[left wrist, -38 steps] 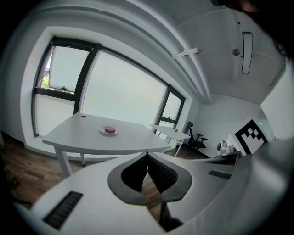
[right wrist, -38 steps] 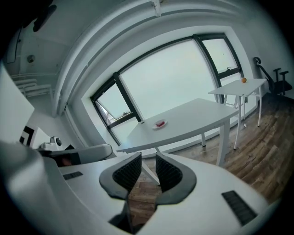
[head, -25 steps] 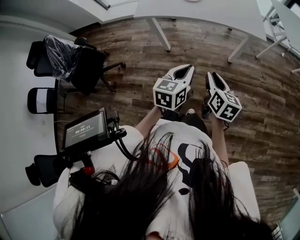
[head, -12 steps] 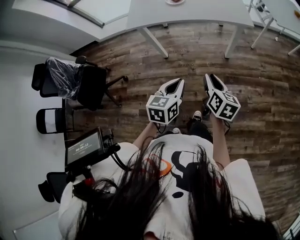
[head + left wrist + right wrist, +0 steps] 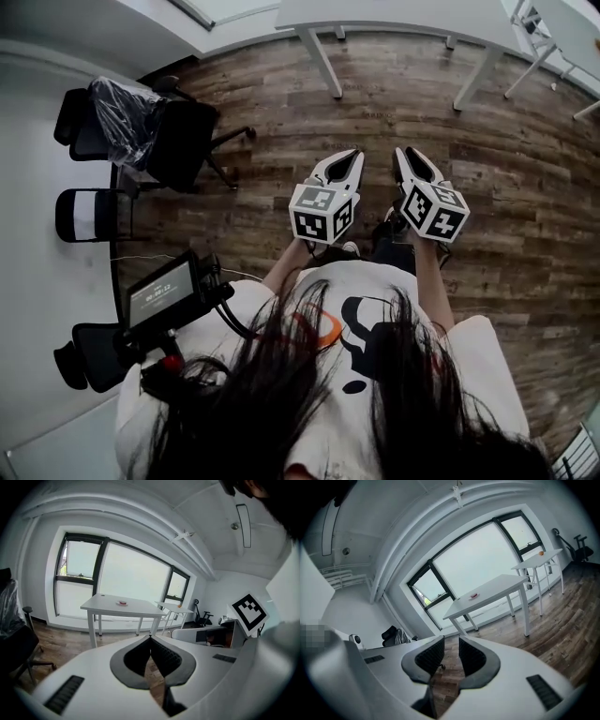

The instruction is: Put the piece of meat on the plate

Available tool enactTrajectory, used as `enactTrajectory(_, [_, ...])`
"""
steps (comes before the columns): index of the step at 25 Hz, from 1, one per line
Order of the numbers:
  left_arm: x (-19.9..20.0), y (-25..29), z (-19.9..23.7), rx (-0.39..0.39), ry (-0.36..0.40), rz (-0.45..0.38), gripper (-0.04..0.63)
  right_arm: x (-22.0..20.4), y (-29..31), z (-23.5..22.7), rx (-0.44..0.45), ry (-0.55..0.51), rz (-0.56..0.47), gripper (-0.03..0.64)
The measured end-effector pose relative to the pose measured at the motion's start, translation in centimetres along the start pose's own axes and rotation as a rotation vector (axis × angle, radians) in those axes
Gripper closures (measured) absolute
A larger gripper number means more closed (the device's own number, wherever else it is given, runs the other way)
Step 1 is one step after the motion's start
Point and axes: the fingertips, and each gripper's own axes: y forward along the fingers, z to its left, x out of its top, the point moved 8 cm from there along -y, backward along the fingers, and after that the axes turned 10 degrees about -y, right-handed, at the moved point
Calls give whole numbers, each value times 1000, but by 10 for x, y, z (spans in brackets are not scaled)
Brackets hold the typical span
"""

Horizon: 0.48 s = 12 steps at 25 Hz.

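Note:
A small plate with a reddish piece on it (image 5: 123, 603) sits on a white table (image 5: 108, 607) by the window, far ahead of both grippers; it also shows as the plate (image 5: 474, 595) in the right gripper view. In the head view only the table's near edge (image 5: 394, 13) shows, not the plate. My left gripper (image 5: 359, 152) is held over the wooden floor, shut and empty, its tips touching (image 5: 150, 637). My right gripper (image 5: 398, 150) is beside it, shut with only a narrow slit between the pads (image 5: 451, 638) and nothing in it.
Black office chairs (image 5: 169, 141) stand at the left, one wrapped in plastic. A second white table (image 5: 536, 558) carries a small orange thing (image 5: 541, 553). A screen on a stand (image 5: 164, 291) is at the person's left. Wooden floor (image 5: 375, 103) lies between the grippers and the table.
Both grippers have shifted in the head view and drawn closer together. The plate at the picture's top edge half a second ago is out of the head view now.

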Motion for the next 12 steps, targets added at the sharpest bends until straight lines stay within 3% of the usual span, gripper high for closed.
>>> enactTrajectory(12, [-4, -48, 34, -30, -41, -56, 589, -17, -3, 70, -4, -94, 35, 511])
